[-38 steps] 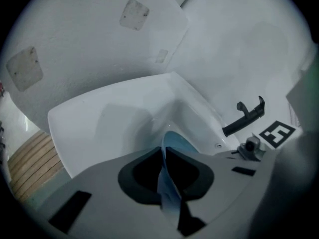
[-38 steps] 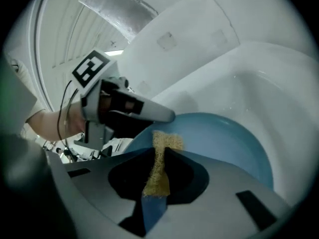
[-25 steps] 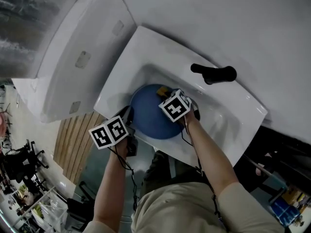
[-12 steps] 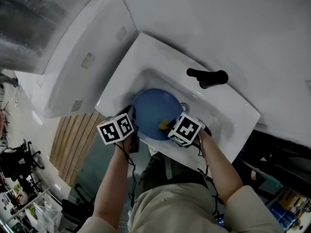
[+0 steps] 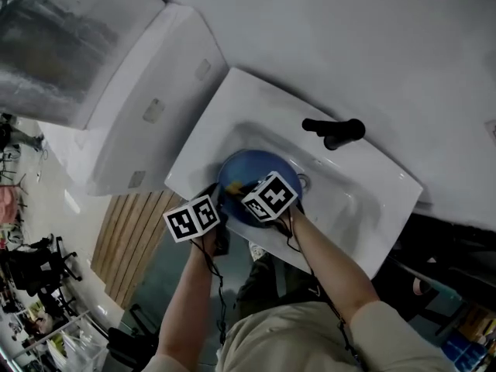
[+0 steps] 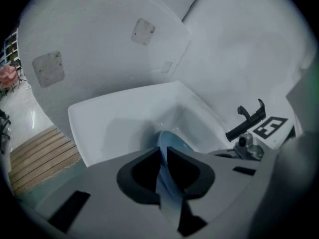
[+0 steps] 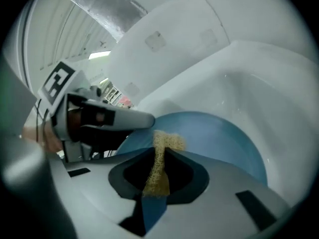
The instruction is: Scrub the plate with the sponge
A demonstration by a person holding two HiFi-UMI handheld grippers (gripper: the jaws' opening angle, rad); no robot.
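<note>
The right gripper (image 7: pixel 160 152) is closed narrow on the sponge (image 7: pixel 167 143), squeezing it into a thin yellow strip. The strip's long axis runs straight out along the jaws, and its free end points down onto the plate (image 7: pixel 219 138), where it seems to touch the blue face. The left gripper (image 6: pixel 163 158) pinches the plate's rim (image 6: pixel 172 142) edge-on between its pads. Its jaws have just been opening a little, but the rim is between them and looks held.

The plate sits in the basin of the sink (image 5: pixel 232 107), at the near left edge. It is tilted, with its held rim raised and its face turned up toward the sponge. Being round, it has no long axis of its own. The tap (image 5: pixel 335 130) stands at the sink's far edge, well apart.

Scrubbing looks to be mid-course: the sponge is working the near left part of the face, close beside the left gripper. No foam or dirt shows, so how much is clean cannot be told; the far side probably still needs passes
</note>
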